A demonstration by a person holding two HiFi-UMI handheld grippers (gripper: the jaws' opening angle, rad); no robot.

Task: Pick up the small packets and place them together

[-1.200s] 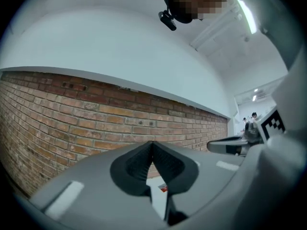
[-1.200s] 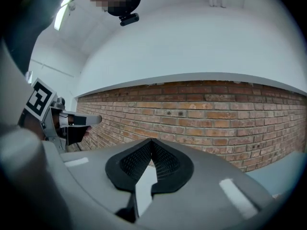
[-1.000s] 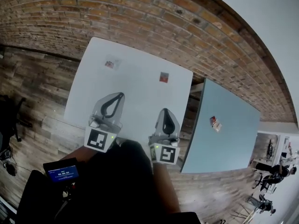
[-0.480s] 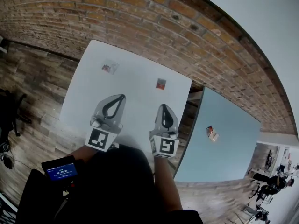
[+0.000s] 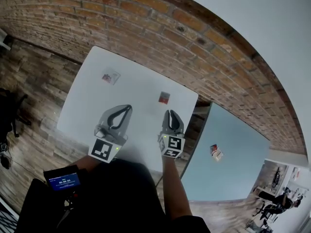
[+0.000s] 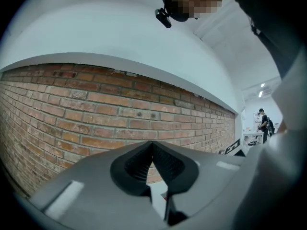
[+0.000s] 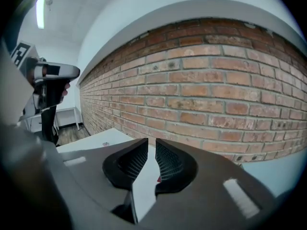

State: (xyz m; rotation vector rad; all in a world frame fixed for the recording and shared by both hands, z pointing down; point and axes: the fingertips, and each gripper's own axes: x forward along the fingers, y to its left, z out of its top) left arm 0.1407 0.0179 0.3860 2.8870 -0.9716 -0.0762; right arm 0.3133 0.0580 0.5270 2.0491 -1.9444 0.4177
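Observation:
Two small packets lie on the white table (image 5: 141, 84): a pale one (image 5: 111, 76) at the far left and a red one (image 5: 164, 98) nearer the right edge. A third packet (image 5: 215, 152) rests on the blue-grey table (image 5: 238, 130) to the right. My left gripper (image 5: 127, 108) hovers over the white table, shut and empty, its tips meeting (image 6: 152, 145). My right gripper (image 5: 172, 112) points at the red packet from just short of it. Its jaws have just been opening, with a narrow gap (image 7: 151, 143) and nothing between them. A sliver of the red packet (image 7: 158, 178) shows beyond them.
A brick wall (image 5: 160, 28) runs close behind both tables. A narrow gap with wood floor (image 5: 194, 123) separates the two tables. Wood floor (image 5: 29, 81) lies to the left. A small device with a lit screen (image 5: 63, 182) sits at the person's left side.
Both grippers have moved forward over the white table. The right one has dropped and come close to the red packet, and its jaws have parted slightly. The left stays shut.

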